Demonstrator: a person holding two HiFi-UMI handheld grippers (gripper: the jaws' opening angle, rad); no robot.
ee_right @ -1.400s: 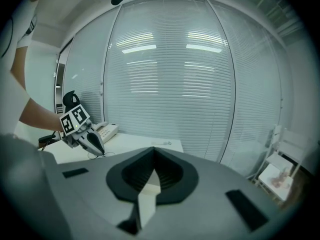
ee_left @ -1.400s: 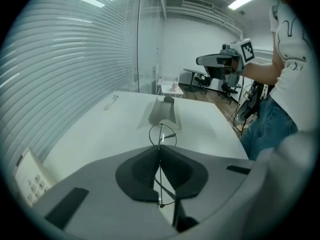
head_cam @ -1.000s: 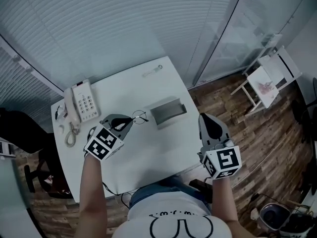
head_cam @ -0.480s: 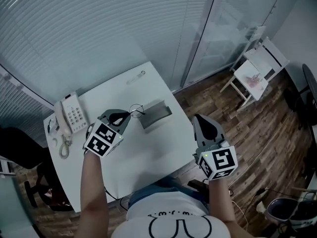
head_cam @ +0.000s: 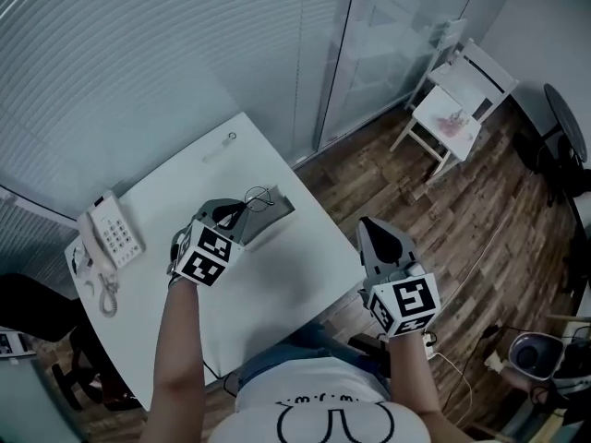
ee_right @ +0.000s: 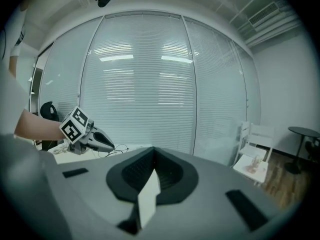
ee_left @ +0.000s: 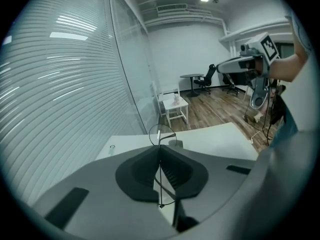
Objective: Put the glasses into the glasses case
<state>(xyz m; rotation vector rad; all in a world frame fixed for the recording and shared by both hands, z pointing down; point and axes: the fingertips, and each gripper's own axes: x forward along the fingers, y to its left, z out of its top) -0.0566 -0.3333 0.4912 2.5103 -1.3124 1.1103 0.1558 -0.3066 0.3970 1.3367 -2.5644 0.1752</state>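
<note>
Over the glasses case (head_cam: 275, 215) near the far edge of the white worktop (head_cam: 277, 289), the wire-framed glasses (head_cam: 258, 196) hang from the left tool (head_cam: 242, 209), which is clenched on the thin frame. They look light, springy and easily bent, so a hold on the frame rather than a lens seems safest. The left forearm reaches forward with its tool pitched down. The right tool (head_cam: 376, 233), closed and empty, hovers beyond the worktop's right edge.

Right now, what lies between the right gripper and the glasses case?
Nothing: the head view shows only bare white table and a strip of wooden floor between the right gripper and the glasses case.
</note>
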